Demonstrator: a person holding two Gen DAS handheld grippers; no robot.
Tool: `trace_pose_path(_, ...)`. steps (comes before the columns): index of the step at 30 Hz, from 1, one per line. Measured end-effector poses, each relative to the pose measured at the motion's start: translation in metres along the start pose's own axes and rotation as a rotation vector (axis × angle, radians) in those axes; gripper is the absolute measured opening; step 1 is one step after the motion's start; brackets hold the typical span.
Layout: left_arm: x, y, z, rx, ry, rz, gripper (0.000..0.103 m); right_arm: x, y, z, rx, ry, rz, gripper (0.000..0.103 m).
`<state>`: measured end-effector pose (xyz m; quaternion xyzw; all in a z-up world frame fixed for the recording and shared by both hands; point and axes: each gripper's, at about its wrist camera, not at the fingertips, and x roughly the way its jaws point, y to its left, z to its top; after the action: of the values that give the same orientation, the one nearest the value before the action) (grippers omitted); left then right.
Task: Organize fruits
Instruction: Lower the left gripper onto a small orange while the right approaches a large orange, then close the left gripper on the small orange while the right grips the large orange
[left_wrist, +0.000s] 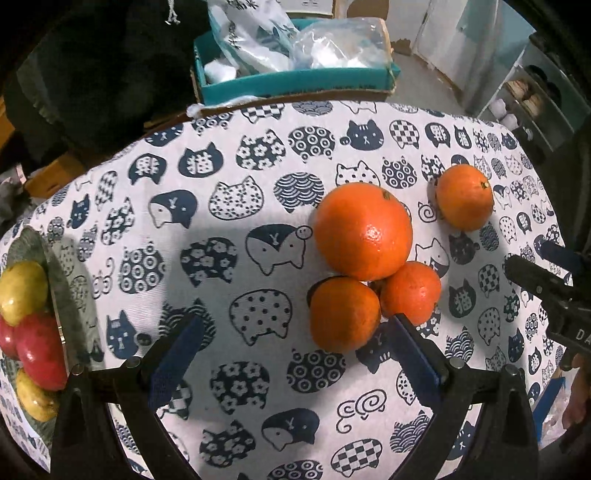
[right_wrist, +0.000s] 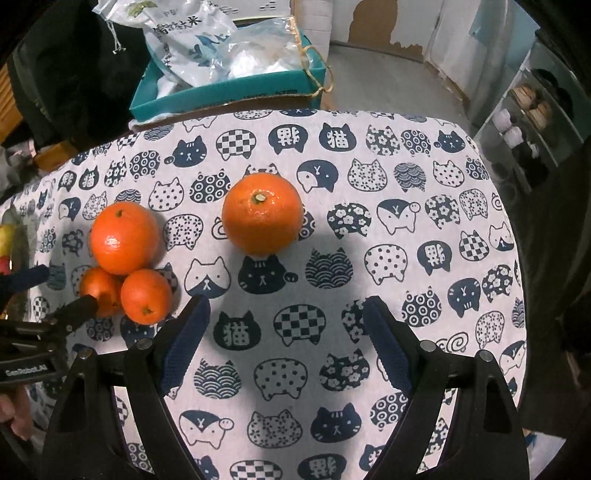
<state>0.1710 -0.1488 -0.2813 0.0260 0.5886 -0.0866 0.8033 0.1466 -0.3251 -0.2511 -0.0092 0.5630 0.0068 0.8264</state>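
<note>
Blue-padded fingers (left_wrist: 177, 350) of the left gripper (left_wrist: 295, 354) fill the near edge, jaws wide and empty, right pad just beside the nearest small orange (left_wrist: 345, 314) without closing on it. Right gripper (right_wrist: 286, 343) likewise spread wide, nothing between its pads, aimed at 12 o'clock toward the lone orange (right_wrist: 262, 214) sitting apart on the cat-print tablecloth (right_wrist: 406, 258). Cluster of three at 10 o'clock in the right view: big orange (right_wrist: 125, 238) touching a small orange (right_wrist: 146, 295) and another one partly behind the left gripper's tip. In the left view the big orange (left_wrist: 364, 230) sits at 1 o'clock, second small one (left_wrist: 412, 291) touching it. Plate (left_wrist: 55, 266) at 9 o'clock, cut by the frame edge, carries a yellow-green fruit (left_wrist: 22, 291), a red fruit (left_wrist: 40, 350) and another yellow one (left_wrist: 33, 398); probably apples, hard to tell. Judgement: partly done, one fruit group plated, all four oranges left loose, none gripped yet. Plate mostly out of frame, so its full contents unknown; teal box (left_wrist: 295, 83) with plastic bags behind the table, contents unclear. Person's hand (right_wrist: 14, 413) barely visible at 8 o'clock.
</note>
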Motion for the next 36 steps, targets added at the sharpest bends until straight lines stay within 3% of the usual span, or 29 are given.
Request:
trace_pose_path(7, 0.012, -0.003, 0.001, -0.001, 0.03, -0.064, 0.083, 0.009, -0.002, 0.006, -0.008, 0.005, 0.001, 0.085)
trace_pose_path(10, 0.014, -0.009, 0.0, 0.017, 0.03, -0.095, 0.071, 0.014, -0.002, 0.012, -0.012, 0.0, 0.004, 0.085)
trace_pose_path(14, 0.011, -0.016, 0.001, 0.036, 0.024, -0.145, 0.044, 0.022, -0.002, 0.023, -0.014, -0.011, 0.022, 0.085)
trace_pose_path(19, 0.009, -0.022, 0.0, 0.059, 0.009, -0.125, 0.044, 0.038, 0.004, 0.038, -0.022, -0.002, 0.043, 0.085)
trace_pose_path(30, 0.016, -0.013, 0.002, 0.024, 0.017, -0.175, 0.049, 0.065, 0.01, 0.046, -0.013, 0.032, 0.057, 0.083)
trace_pose_path(34, 0.015, -0.014, 0.003, 0.029, 0.018, -0.183, 0.044, 0.072, 0.012, 0.044, -0.029, 0.05, 0.069, 0.059)
trace_pose_path(36, 0.014, -0.016, 0.002, 0.04, 0.013, -0.172, 0.043, 0.071, 0.013, 0.043, -0.035, 0.041, 0.066, 0.059)
